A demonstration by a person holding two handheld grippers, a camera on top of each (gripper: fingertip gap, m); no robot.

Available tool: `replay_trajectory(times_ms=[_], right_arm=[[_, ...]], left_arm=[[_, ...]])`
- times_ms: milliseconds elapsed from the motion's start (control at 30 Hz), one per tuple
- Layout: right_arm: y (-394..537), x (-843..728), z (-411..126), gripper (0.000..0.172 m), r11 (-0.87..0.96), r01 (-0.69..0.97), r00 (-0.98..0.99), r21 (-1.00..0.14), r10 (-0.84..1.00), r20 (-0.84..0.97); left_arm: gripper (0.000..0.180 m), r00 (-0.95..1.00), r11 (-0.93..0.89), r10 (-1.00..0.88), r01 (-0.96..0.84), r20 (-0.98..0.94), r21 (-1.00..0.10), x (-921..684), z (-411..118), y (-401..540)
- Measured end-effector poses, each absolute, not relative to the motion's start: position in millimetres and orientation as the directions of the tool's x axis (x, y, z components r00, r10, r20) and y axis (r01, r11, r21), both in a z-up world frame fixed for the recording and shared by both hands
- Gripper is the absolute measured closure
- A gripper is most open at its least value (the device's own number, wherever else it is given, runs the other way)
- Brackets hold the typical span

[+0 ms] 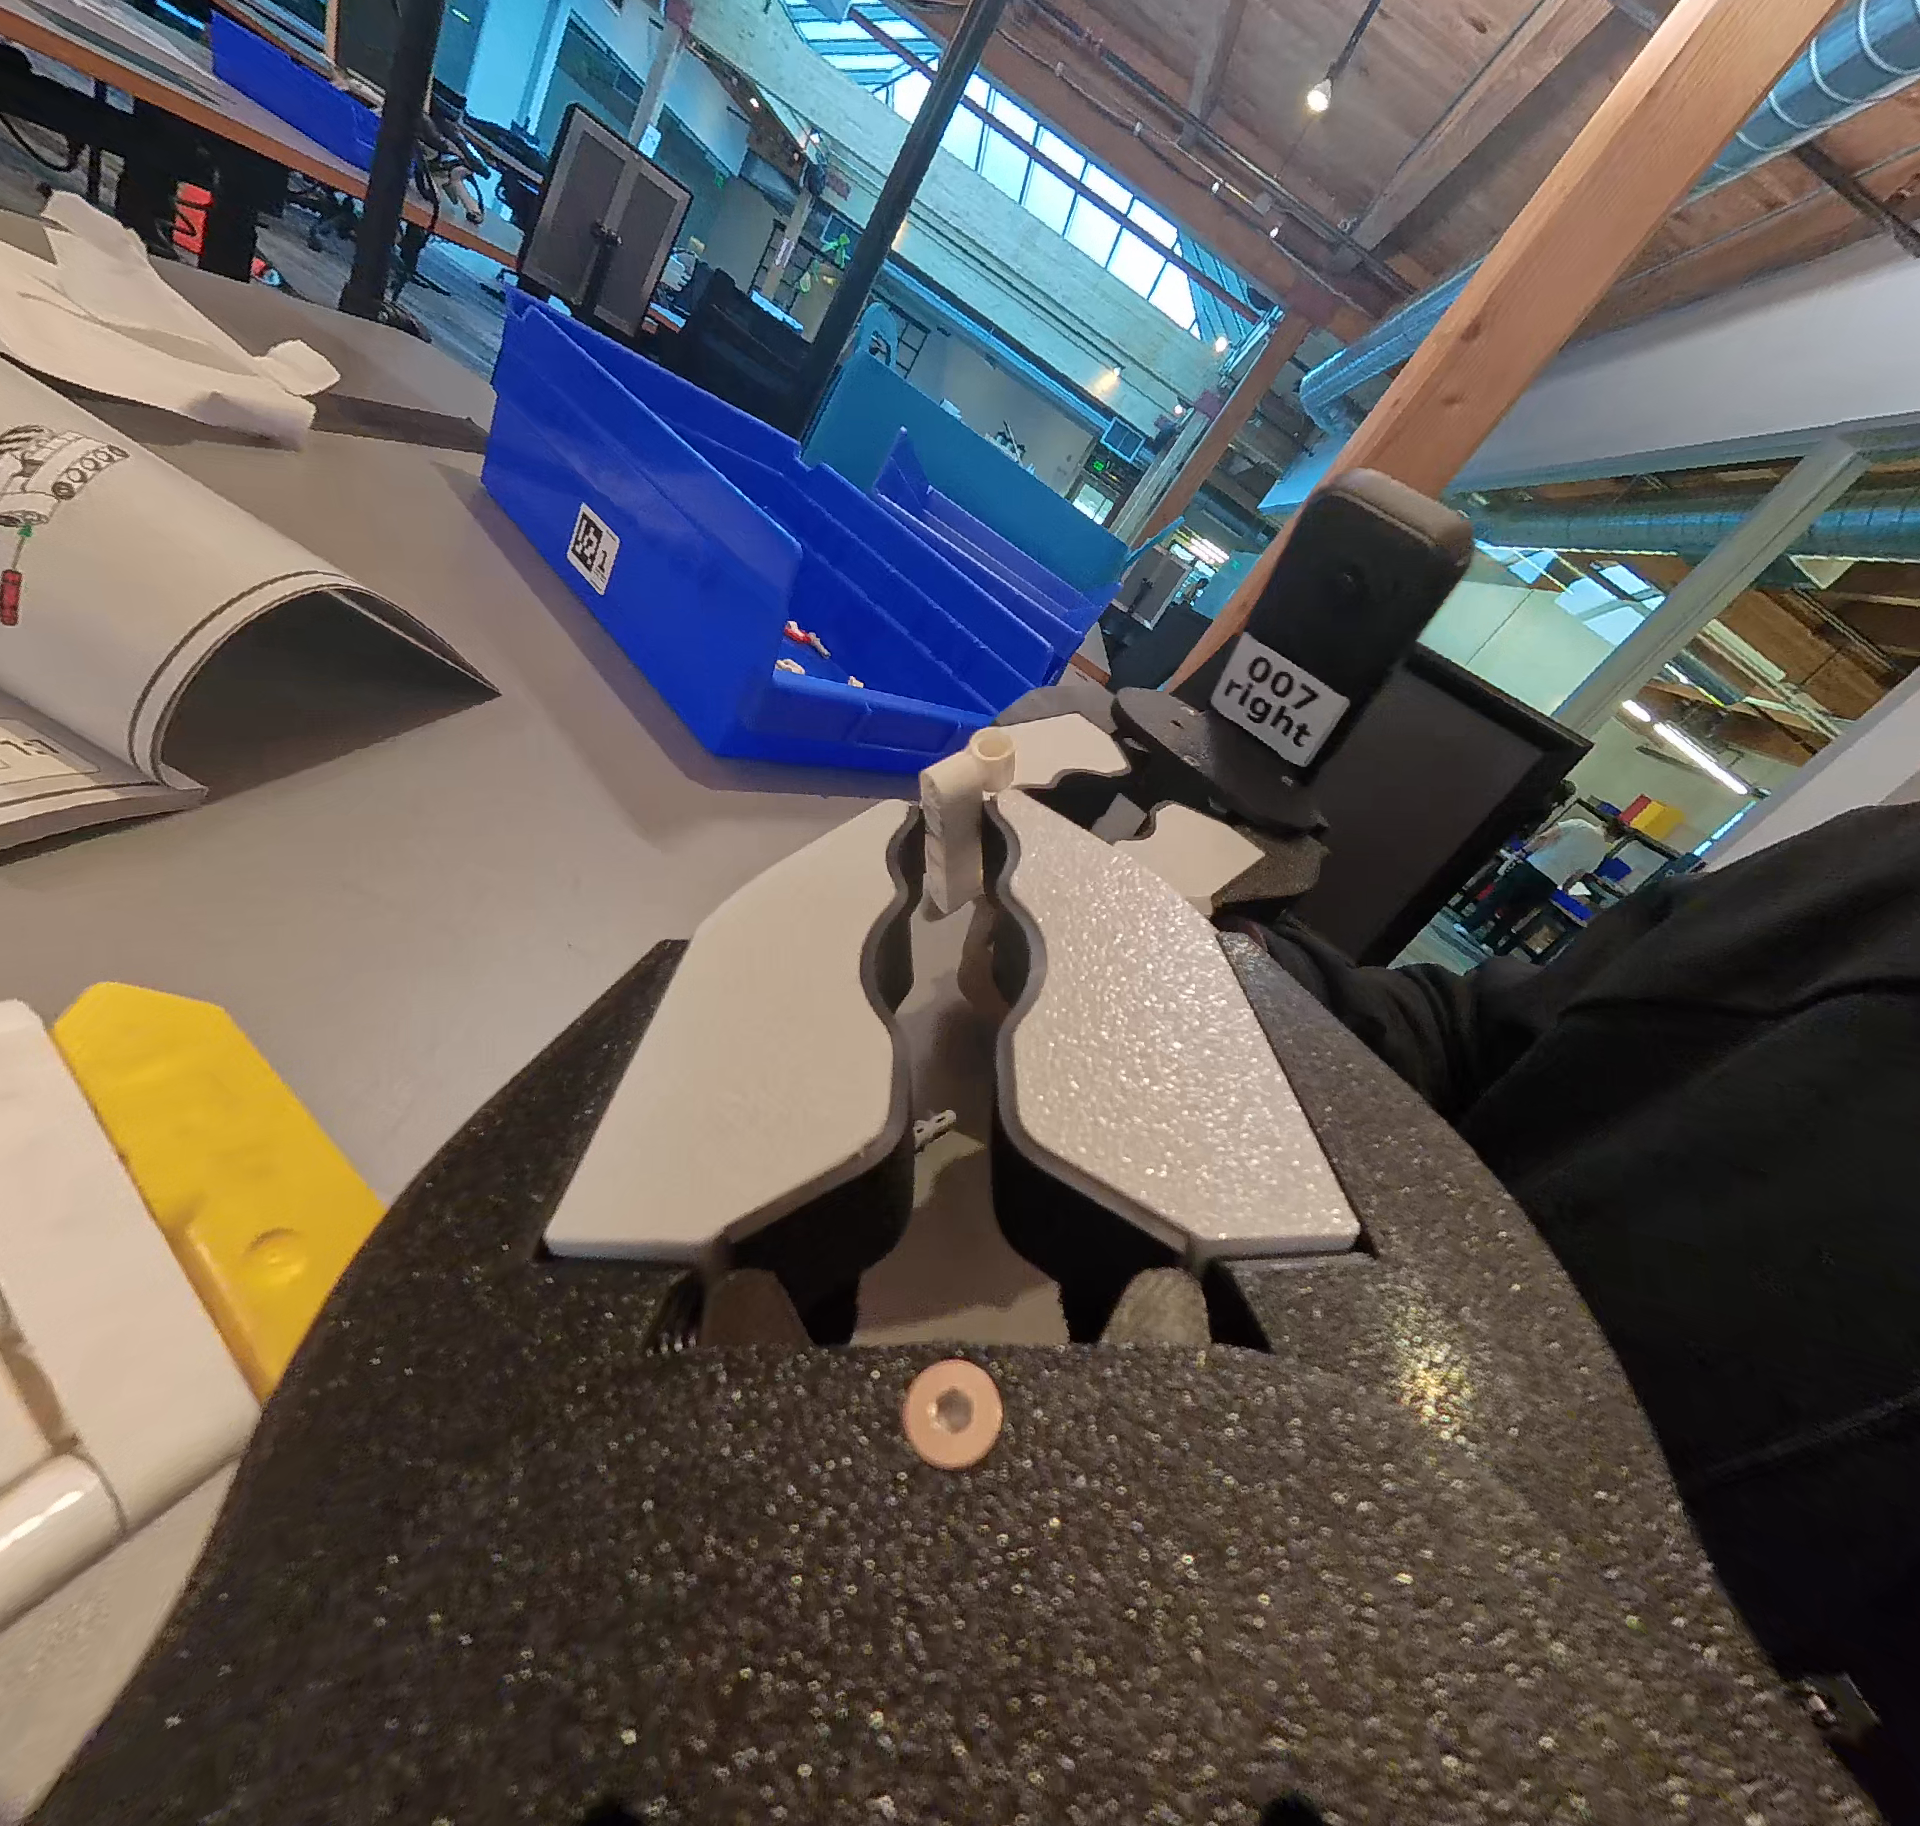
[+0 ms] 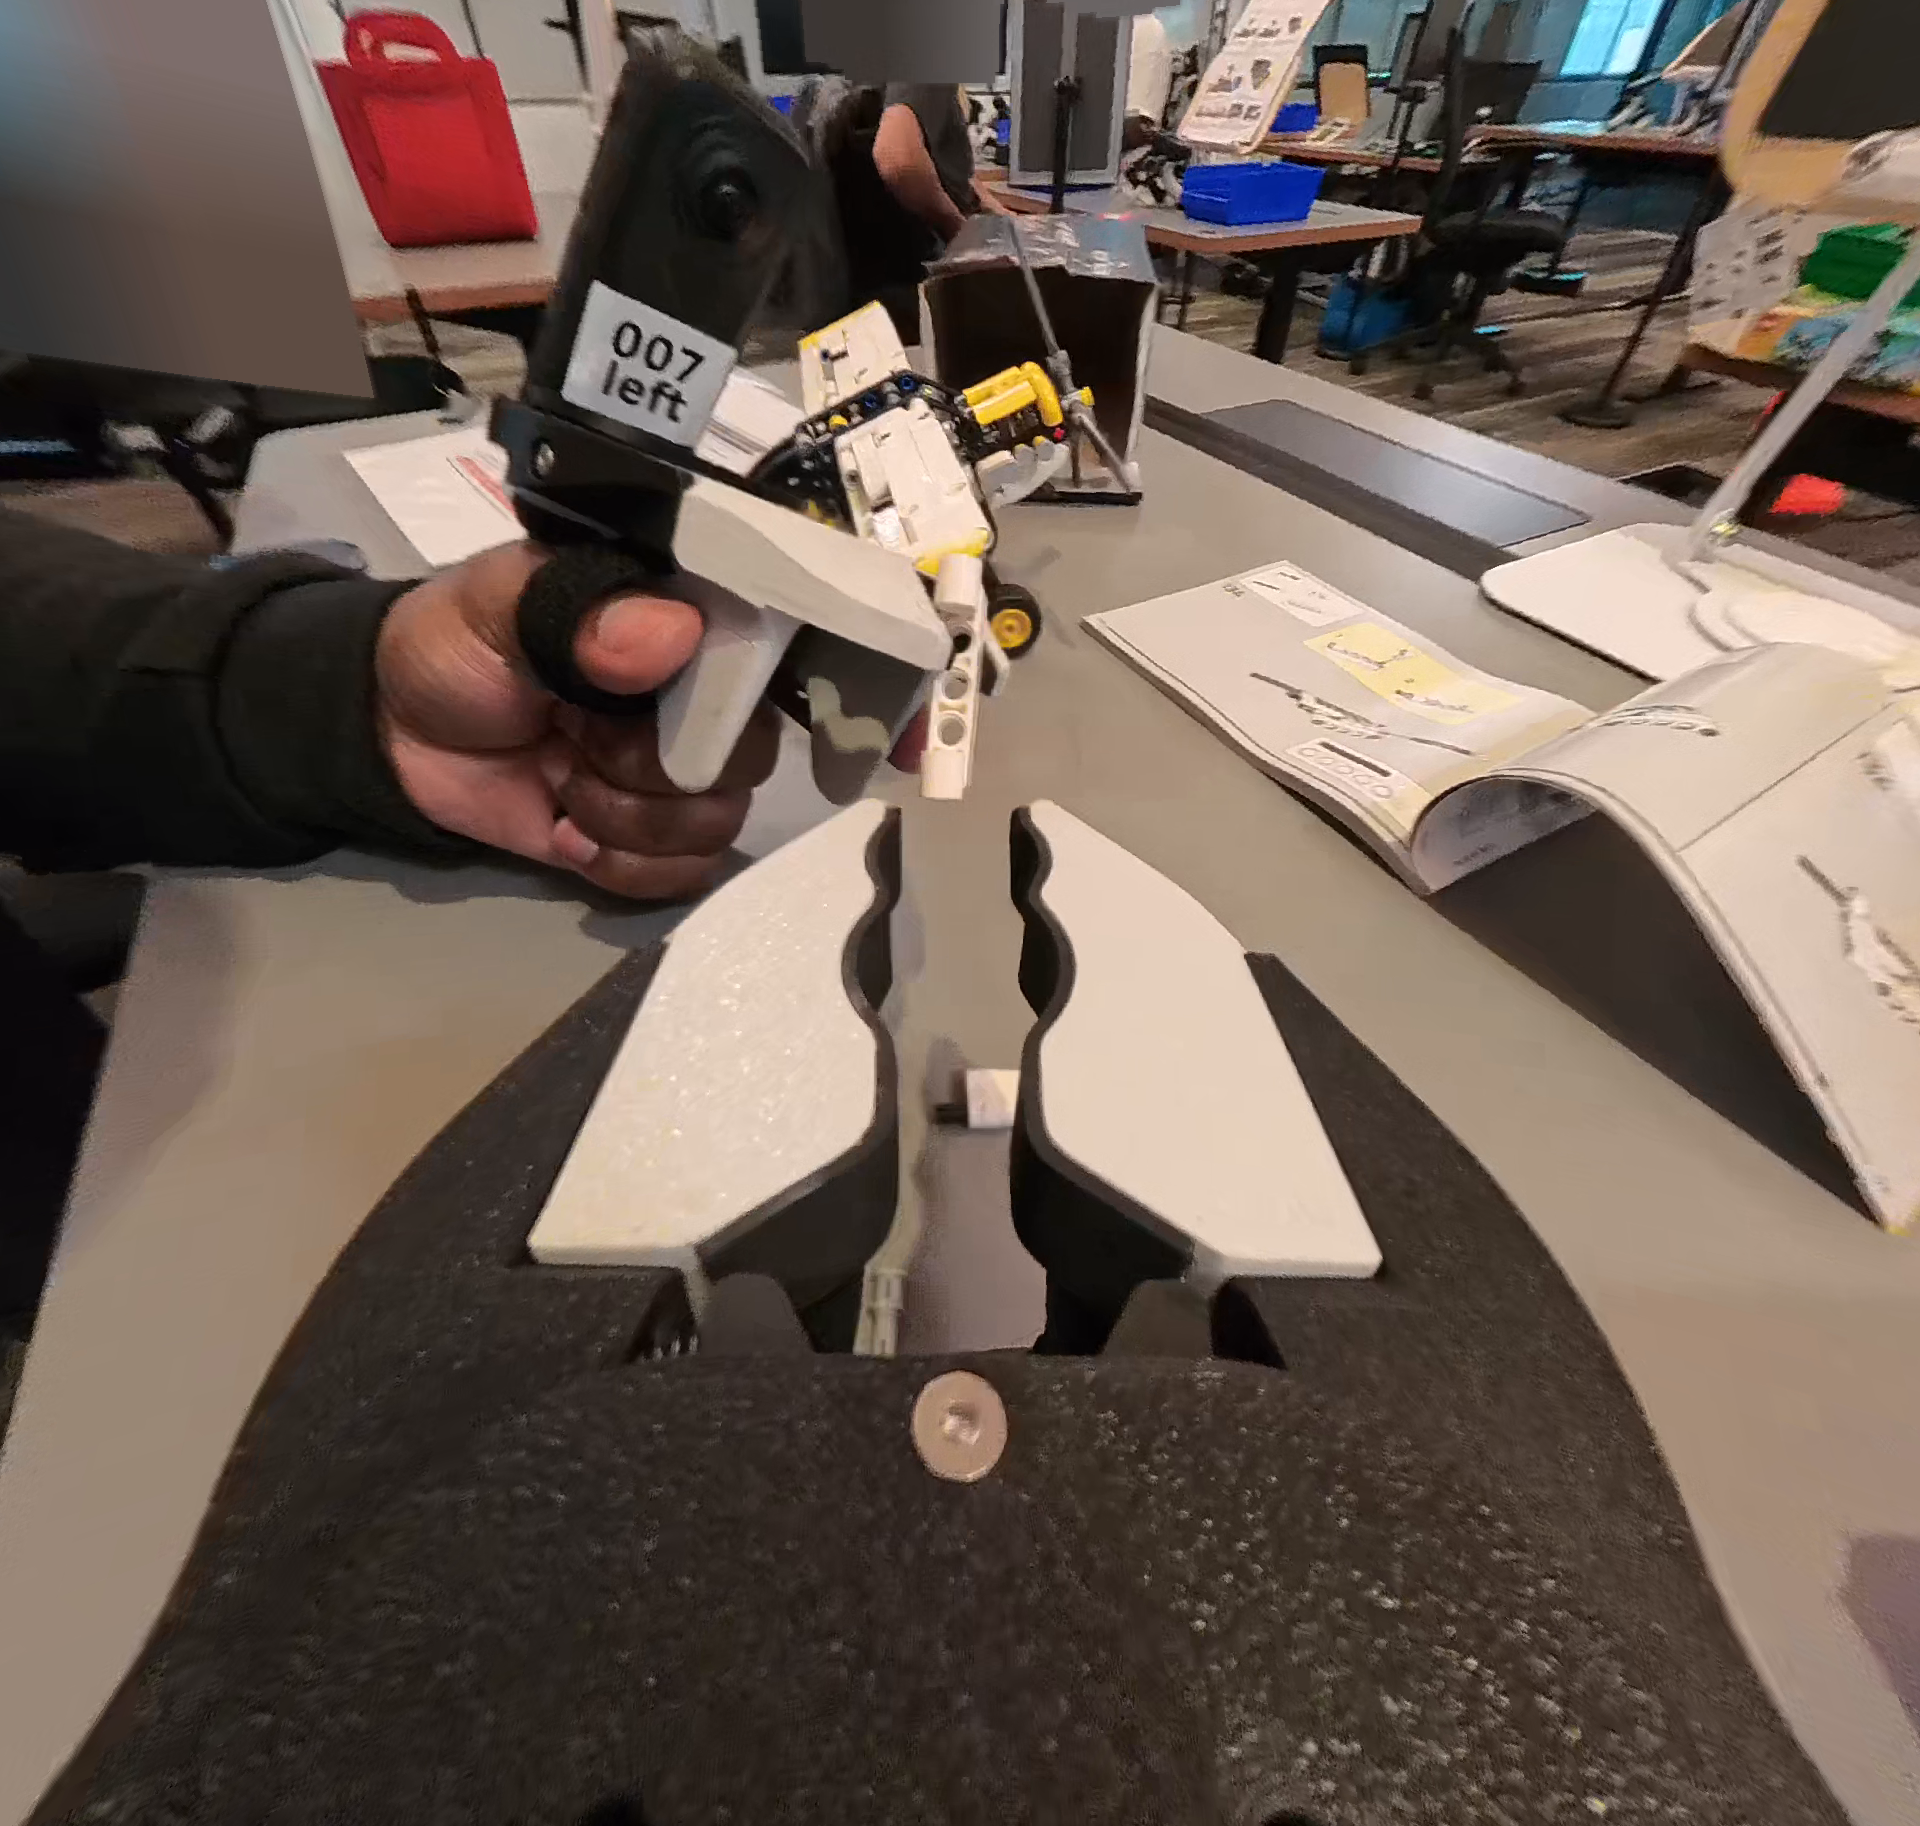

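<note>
Left gripper (image 1: 951, 841) clamps a white beam (image 1: 948, 836) at frame centre (presented upright), while the right gripper (image 2: 956, 841) stands open, empty.

Lettered white stickers on both camera mounts (image 1: 1276, 711) (image 2: 646, 364); tag on blue bin (image 1: 594, 548).

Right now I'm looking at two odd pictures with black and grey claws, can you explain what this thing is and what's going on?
These are two hand-held tongs, each with a camera looking along its fingers, so each picture is one tool's own view. The left tongs pinch a white holed building beam; the other view shows a hand gripping that tool. The right tongs stand open with nothing between them. On the grey table lie an open instruction booklet, a white and yellow brick-built model and a blue parts bin.
</note>
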State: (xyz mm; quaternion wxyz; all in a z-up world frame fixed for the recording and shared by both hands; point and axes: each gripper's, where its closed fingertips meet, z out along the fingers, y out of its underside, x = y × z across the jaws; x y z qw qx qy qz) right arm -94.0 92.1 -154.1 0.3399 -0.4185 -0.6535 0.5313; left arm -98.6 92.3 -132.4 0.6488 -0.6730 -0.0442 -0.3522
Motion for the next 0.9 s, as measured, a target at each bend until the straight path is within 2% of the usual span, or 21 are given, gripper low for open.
replay_trajectory(times_ms=[100, 267, 500, 900], right_arm=[[86, -96, -153, 0.149, 0.028, 0.208, -0.46, -0.978, 0.885, -0.072], [82, -96, -149, 0.16, -0.049, 0.215, -0.497, -0.975, 0.854, -0.152], [78, -86, -132, 0.164, -0.319, 0.267, -0.626, -0.909, 0.66, -0.415], [75, -84, -132, 0.164, -0.347, 0.29, -0.643, -0.892, 0.62, -0.45]], left_arm=[[0.17, 0.742, -0.162, -0.407, 0.515, 0.532, -0.842, -95, -133, 93], [0.17, 0.724, -0.147, -0.44, 0.526, 0.532, -0.837, -92, -129, 91], [0.168, 0.667, -0.134, -0.534, 0.54, 0.519, -0.831, -82, -121, 87], [0.172, 0.675, -0.094, -0.56, 0.524, 0.48, -0.847, -78, -117, 86]])
